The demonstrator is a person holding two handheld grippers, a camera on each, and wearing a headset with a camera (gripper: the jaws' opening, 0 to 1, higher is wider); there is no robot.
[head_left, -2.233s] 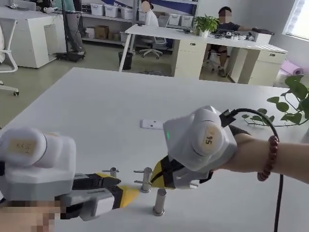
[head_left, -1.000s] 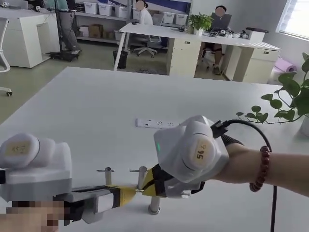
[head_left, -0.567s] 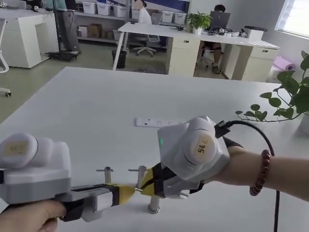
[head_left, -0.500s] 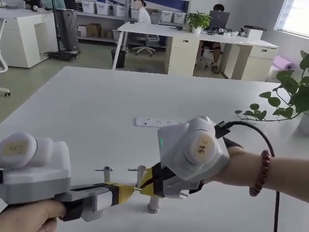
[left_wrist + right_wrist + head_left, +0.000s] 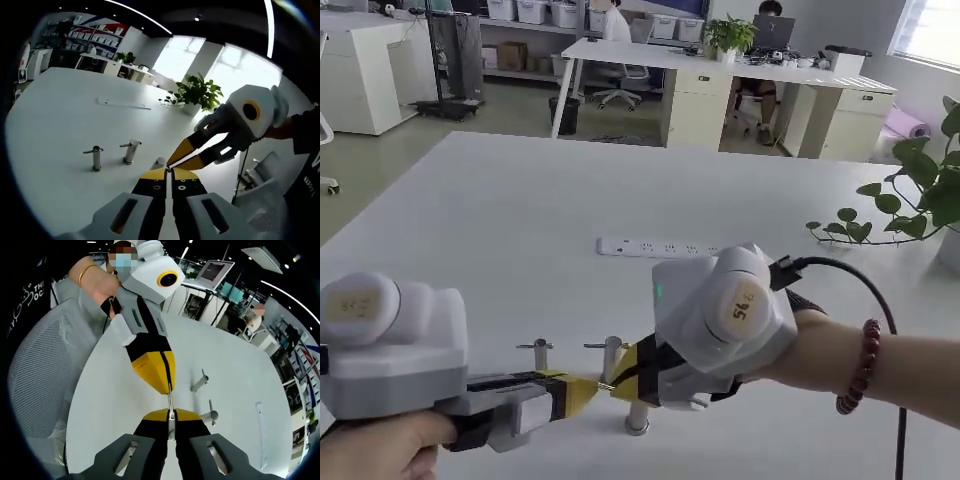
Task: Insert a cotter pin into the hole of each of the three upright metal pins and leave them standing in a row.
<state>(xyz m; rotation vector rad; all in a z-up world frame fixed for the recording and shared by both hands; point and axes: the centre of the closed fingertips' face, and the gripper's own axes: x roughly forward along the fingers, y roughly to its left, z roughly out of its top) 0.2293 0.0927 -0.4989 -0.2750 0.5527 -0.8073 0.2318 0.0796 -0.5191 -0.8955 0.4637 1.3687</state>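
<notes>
A thin cotter pin (image 5: 604, 385) spans the gap between my two grippers, which meet tip to tip above the white table (image 5: 520, 220). My left gripper (image 5: 588, 392) (image 5: 170, 172) is shut on one end and my right gripper (image 5: 620, 372) (image 5: 171, 415) is shut on the other; the pin's shaft (image 5: 171, 402) runs up from the right jaws. Two upright metal pins (image 5: 540, 353) (image 5: 610, 356) each carry a cross pin near the top. A third upright pin (image 5: 637, 418) stands just below the grippers, its top hidden by them.
A white power strip (image 5: 660, 247) lies mid-table beyond the pins. A potted plant (image 5: 920, 190) trails leaves over the table's right side. Desks, chairs and seated people are in the room behind.
The grippers stay tip to tip over the third pin, with the cotter pin between them. The head camera has shifted slightly; the pins have not moved.
</notes>
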